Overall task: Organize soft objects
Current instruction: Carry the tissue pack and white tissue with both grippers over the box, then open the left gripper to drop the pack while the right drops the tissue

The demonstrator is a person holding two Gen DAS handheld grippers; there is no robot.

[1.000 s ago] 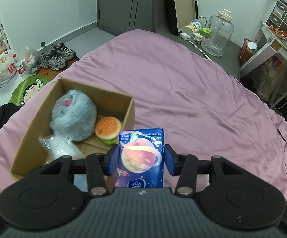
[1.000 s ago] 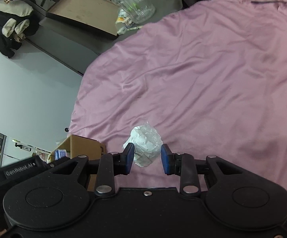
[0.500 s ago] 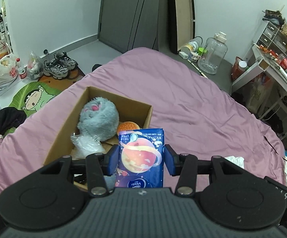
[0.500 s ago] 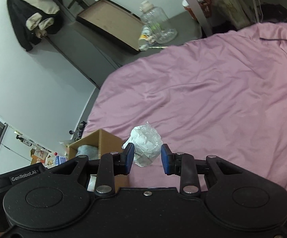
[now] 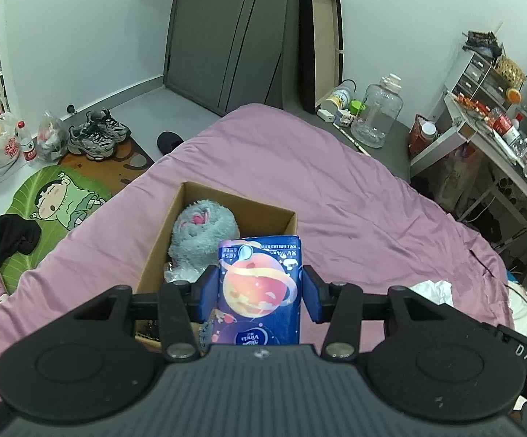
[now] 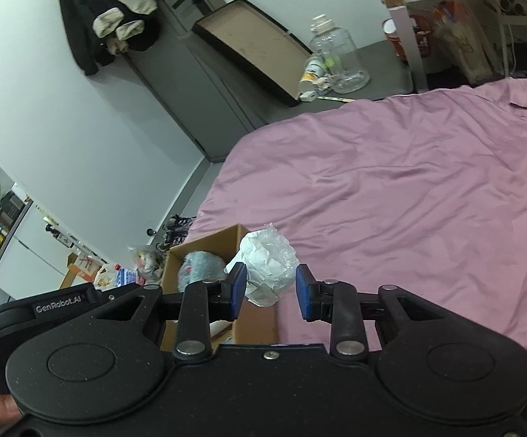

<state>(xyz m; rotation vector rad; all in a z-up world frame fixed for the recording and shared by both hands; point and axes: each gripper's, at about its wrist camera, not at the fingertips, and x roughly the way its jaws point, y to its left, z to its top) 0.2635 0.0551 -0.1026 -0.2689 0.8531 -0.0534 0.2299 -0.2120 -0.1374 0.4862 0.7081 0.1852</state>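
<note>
Both grippers are rising above the box (image 5: 227,204) on the bed (image 5: 354,196); left gripper (image 5: 260,293) jaws are gripping the tissue pack (image 5: 260,280) sidewise, right gripper (image 6: 270,291) jaws apparently pinching the light, crushable plastic wad (image 6: 269,266).

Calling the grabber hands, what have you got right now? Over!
Left gripper shut on blue tissue pack. Right gripper shut on wrapped white wad. Cardboard box ahead, grey plush inside. Nothing in the way.
</note>
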